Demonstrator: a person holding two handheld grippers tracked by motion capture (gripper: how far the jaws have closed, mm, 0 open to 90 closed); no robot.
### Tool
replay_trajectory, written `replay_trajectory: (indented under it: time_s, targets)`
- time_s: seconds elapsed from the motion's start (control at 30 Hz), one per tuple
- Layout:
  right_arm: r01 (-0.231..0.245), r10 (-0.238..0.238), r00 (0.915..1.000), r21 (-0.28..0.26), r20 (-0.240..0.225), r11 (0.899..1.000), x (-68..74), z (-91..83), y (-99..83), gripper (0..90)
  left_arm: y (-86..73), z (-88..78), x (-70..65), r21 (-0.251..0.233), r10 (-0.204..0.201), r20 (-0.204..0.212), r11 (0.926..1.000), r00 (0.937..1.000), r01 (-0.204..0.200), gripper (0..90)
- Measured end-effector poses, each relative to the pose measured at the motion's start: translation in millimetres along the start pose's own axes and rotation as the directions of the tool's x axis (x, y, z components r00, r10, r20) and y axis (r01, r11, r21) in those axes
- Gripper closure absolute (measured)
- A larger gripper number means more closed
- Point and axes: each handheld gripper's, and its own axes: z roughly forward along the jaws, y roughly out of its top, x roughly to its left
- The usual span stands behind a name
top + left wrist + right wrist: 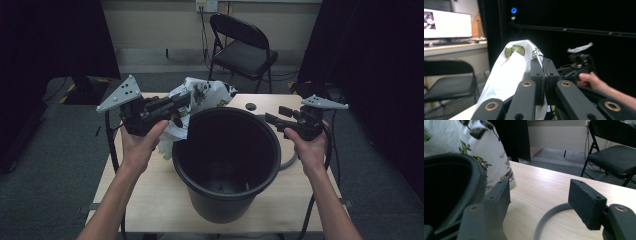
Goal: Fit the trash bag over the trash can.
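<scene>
left gripper (543, 75) jaws clamp the printed bag (509, 72); right gripper (544, 205) jaws apparently gape empty.

Lab or studio recording space, black curtains (50, 35) on both sides, grey carpet floor (55, 150), folding chair (242, 47), wall socket (206, 5) with cables, monitor (447, 23) on side desk (454, 48)

Light wooden table (150, 200), grey ring (549, 217) lying flat on it, black folding chair (243, 47) standing behind the table, wall socket (206, 5) with cables hanging down, lit monitor (447, 23) on a desk (454, 48), grey carpet (60, 165), black curtains (375, 60) at both sides.
</scene>
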Motion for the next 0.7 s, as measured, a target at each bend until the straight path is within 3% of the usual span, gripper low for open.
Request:
replay_trajectory:
  time_s: [0.1,0.17,0.37,0.53,0.57,0.7]
  targets:
    - [0.010,-0.010,1.0000,-0.008,0.002,1.000,3.4,-3.6,5.0,33.4,11.2,2.8,-10.2,-0.012,0.026,0.026,0.9996,0.9993,-0.026,88.8]
    - [0.019,-0.019,0.9998,-0.020,-0.003,1.000,6.9,-6.8,9.9,33.2,21.9,2.1,-16.3,-0.057,0.031,0.048,0.9980,0.9984,-0.028,88.8]
    - [0.032,-0.033,0.9993,-0.034,-0.016,0.999,12.3,-10.1,14.5,33.2,43.4,4.5,-29.4,-0.078,0.076,0.067,0.9945,0.9948,-0.071,88.8]
    - [0.002,-0.007,0.9978,-0.075,-0.065,0.997,14.1,-13.2,14.1,32.9,68.8,1.7,-47.9,-0.126,0.126,0.078,0.9853,0.9890,-0.115,88.8]
    - [0.005,-0.010,0.9979,-0.072,-0.065,0.997,15.3,-12.5,13.7,32.9,76.0,0.3,-52.9,-0.147,0.125,0.103,0.9831,0.9868,-0.109,88.8]
    - [0.011,-0.017,0.9972,-0.083,-0.072,0.996,18.5,-15.1,15.3,32.8,75.8,-1.9,-66.6,-0.150,0.165,0.113,0.9777,0.9799,-0.147,88.8]
